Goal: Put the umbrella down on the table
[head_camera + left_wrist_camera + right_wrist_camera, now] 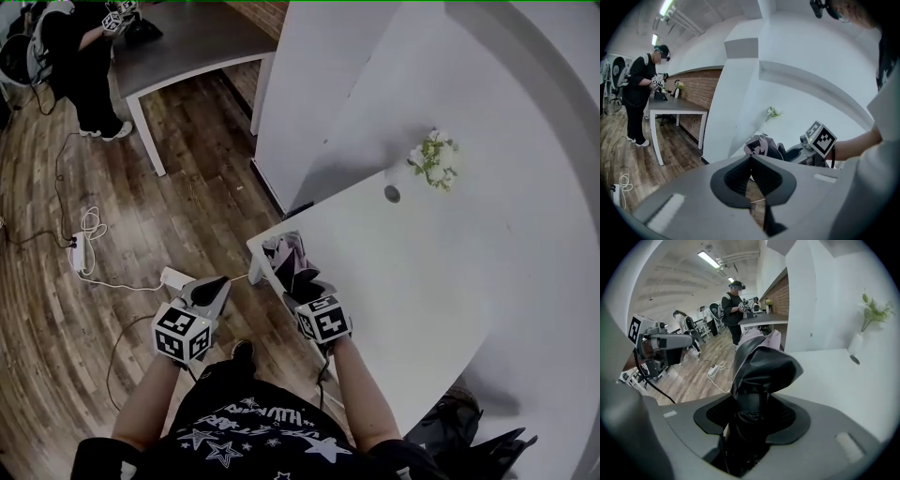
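One folded umbrella (292,258) hangs over the near corner of the white table (422,281), pinched in the right gripper (302,286). The left gripper (211,292), jaws pressed together on nothing, hovers over the floor. The set-down step appears to be in hand; next it likely needs lowering flat, then release. Two grippers, one table here, one sprig of flowers (433,159).

umbrella (757,366) | folded, black-lilac | gripped by right tongs (752,420) | at white table (422,281) corner
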